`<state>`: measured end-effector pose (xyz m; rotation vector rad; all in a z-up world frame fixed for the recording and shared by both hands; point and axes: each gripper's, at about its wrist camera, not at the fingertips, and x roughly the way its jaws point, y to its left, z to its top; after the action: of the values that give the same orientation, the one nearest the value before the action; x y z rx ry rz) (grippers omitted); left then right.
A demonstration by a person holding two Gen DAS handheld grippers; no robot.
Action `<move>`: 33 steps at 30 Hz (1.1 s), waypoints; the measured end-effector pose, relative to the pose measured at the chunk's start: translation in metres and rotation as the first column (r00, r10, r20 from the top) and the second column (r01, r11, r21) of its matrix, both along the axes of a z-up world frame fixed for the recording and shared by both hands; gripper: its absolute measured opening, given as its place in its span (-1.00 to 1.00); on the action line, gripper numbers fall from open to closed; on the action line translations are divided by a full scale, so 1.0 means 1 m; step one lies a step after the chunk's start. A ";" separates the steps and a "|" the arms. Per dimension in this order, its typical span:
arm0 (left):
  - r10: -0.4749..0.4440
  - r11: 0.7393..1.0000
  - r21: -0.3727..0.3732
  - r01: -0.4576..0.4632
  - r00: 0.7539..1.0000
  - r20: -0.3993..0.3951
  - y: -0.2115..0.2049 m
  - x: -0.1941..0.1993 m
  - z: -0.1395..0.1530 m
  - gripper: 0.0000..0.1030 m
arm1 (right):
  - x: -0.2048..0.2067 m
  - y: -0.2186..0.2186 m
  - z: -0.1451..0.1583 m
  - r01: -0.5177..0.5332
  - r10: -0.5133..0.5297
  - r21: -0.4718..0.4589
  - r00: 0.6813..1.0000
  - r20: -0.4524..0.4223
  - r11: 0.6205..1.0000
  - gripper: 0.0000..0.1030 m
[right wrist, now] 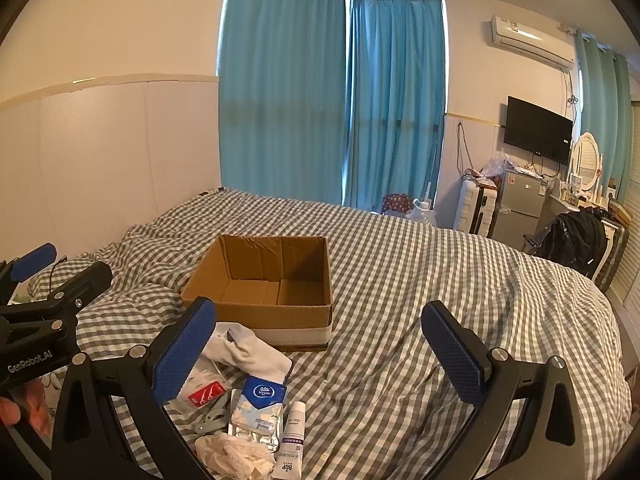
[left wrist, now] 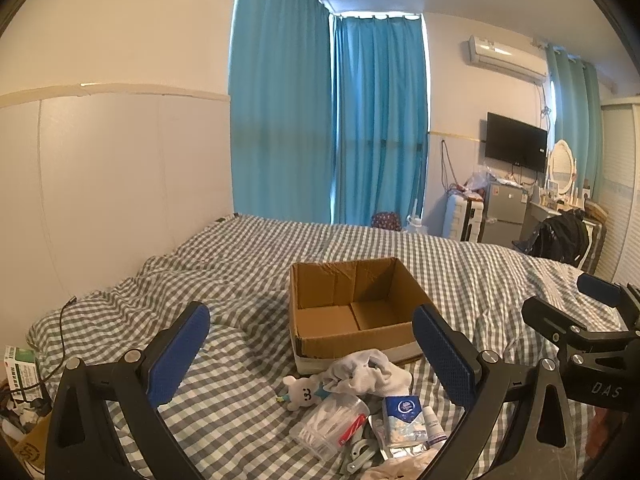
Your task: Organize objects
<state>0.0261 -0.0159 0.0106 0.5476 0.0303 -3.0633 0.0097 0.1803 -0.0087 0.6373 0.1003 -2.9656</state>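
Both tools are held above the bed and carry nothing. The left tool [left wrist: 310,354] has its jaws spread wide, empty, over the heap of loose items. The right tool [right wrist: 320,354] is likewise spread wide and empty, with most of the heap toward its left finger and bare bedding under its right.

Progress is judged as nil. The cardboard box [left wrist: 352,312] sits open-topped on the checked bedspread [left wrist: 460,264], just beyond the heap, and its interior shows only bare cardboard. Every item remains outside it, so the whole sorting is left to do.

Count of the heap, as far as visible:
- one white sock [left wrist: 366,372], crumpled, nearest the box front;
- one small plush toy [left wrist: 300,392], seen in the left view only;
- one clear plastic tub [left wrist: 330,426] of white sticks with a red label;
- one blue tissue pack [right wrist: 262,394];
- one foil blister sheet [right wrist: 256,424] beneath that pack;
- one white tube [right wrist: 294,438];
- one grey clip-like piece [right wrist: 210,420], identity uncertain;
- one cream lacy cloth [right wrist: 230,454] at the near edge.

Total eight items, one box. Anything beneath the pile cannot be counted.
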 end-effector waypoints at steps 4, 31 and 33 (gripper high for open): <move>-0.001 1.000 -0.011 0.001 1.000 -0.017 0.000 0.004 0.003 1.00 | 0.005 -0.002 0.003 -0.003 0.003 0.004 1.000 -0.008 1.000 1.00; -0.062 0.993 -0.071 0.099 0.914 0.402 0.021 -0.057 -0.145 0.89 | -0.070 -0.002 -0.143 -0.056 0.027 0.050 0.885 0.464 0.997 0.26; -0.060 0.991 -0.082 0.103 0.909 0.411 0.020 -0.062 -0.152 0.89 | -0.074 -0.004 -0.156 -0.065 0.031 0.051 0.867 0.497 0.997 0.20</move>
<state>-0.0360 0.0044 -0.1417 1.1953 -0.1626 -2.9347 -0.0641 0.1758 -0.1649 1.3595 0.1667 -2.6542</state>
